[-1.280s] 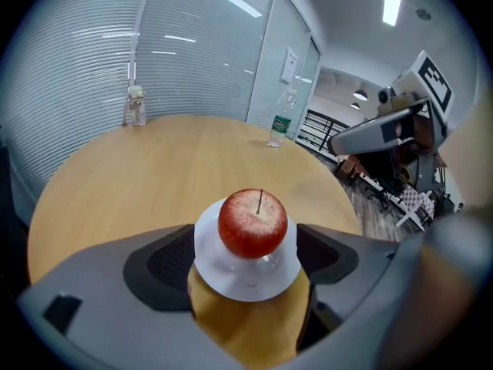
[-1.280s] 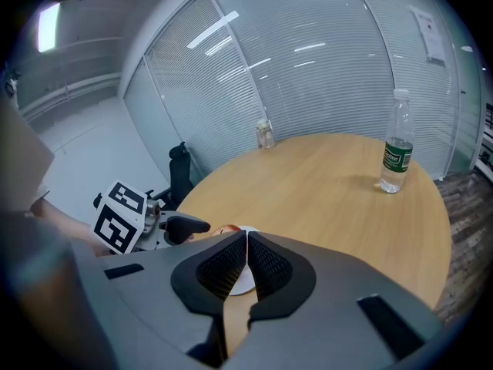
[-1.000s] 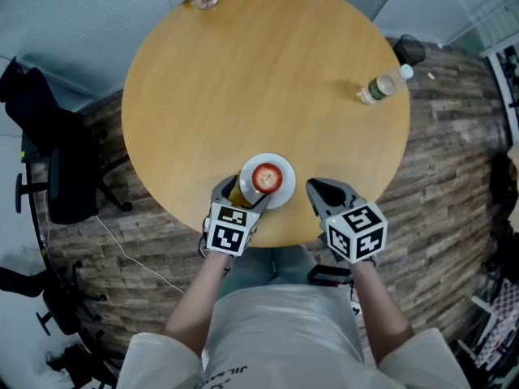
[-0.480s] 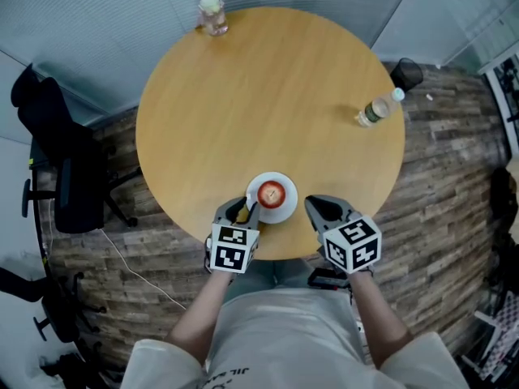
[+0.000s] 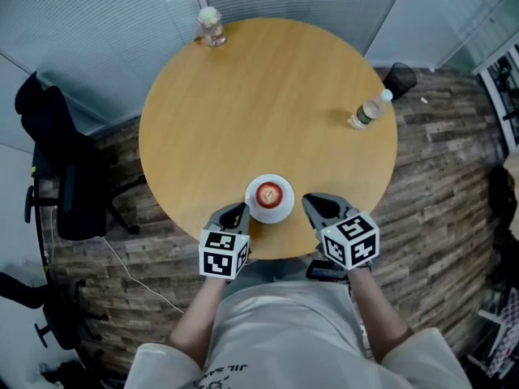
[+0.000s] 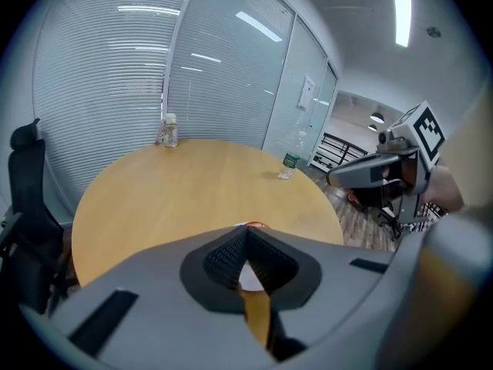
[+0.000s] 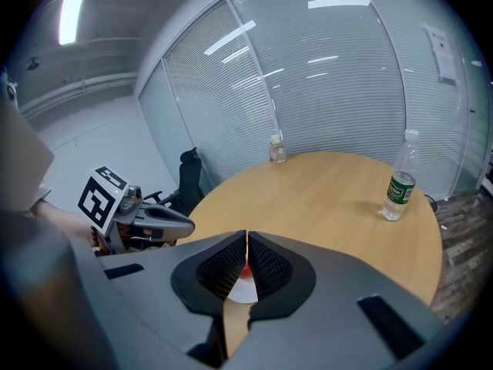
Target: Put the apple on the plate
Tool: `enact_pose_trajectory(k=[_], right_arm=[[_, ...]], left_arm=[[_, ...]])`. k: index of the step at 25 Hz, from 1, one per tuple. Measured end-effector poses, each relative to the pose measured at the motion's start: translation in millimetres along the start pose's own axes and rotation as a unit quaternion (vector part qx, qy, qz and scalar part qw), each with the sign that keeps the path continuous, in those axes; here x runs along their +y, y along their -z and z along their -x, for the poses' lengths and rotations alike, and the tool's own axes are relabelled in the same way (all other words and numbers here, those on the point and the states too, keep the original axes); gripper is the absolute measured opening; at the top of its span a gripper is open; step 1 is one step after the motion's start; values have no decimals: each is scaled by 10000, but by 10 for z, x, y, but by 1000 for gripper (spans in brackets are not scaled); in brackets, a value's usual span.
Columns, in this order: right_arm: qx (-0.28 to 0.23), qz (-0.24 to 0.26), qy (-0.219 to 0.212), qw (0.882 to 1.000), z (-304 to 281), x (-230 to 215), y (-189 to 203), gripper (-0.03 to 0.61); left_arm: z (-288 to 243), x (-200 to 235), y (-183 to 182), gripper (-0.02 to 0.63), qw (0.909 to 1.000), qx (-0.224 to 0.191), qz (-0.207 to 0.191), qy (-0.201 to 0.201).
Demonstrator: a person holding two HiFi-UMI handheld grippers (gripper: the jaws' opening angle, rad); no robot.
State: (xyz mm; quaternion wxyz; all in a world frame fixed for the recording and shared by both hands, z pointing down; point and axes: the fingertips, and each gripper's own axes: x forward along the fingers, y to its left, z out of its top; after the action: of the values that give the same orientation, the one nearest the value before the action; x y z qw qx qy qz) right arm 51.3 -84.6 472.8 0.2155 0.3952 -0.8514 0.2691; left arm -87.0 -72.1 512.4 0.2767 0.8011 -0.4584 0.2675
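A red apple (image 5: 269, 194) sits on a small white plate (image 5: 280, 211) near the front edge of the round wooden table (image 5: 268, 104). My left gripper (image 5: 235, 212) hovers just left of the plate, apart from it, jaws shut with nothing between them. To the right of the plate my right gripper (image 5: 313, 202) is also shut and empty. In the left gripper view the closed jaws (image 6: 245, 236) hide most of the plate; a sliver of apple (image 6: 255, 225) shows above them. The right gripper view shows apple (image 7: 245, 271) and plate (image 7: 243, 290) behind its shut pads.
A clear water bottle (image 5: 366, 110) stands at the table's right side and a glass jar (image 5: 210, 24) at the far edge. A black office chair (image 5: 61, 168) is left of the table, a black bin (image 5: 399, 78) on the floor at the right.
The left gripper has shut and drawn back from the plate toward the table's front edge. The apple stays on the plate. The right gripper has barely moved.
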Motion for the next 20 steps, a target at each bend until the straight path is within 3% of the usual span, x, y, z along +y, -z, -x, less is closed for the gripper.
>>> enact_pose_trajectory(k=[20], right_arm=[[-132,338,-109,9993,229,102,-94,29]], left_arm=[[311,-145,-82,3,9996,-254,66,-101]])
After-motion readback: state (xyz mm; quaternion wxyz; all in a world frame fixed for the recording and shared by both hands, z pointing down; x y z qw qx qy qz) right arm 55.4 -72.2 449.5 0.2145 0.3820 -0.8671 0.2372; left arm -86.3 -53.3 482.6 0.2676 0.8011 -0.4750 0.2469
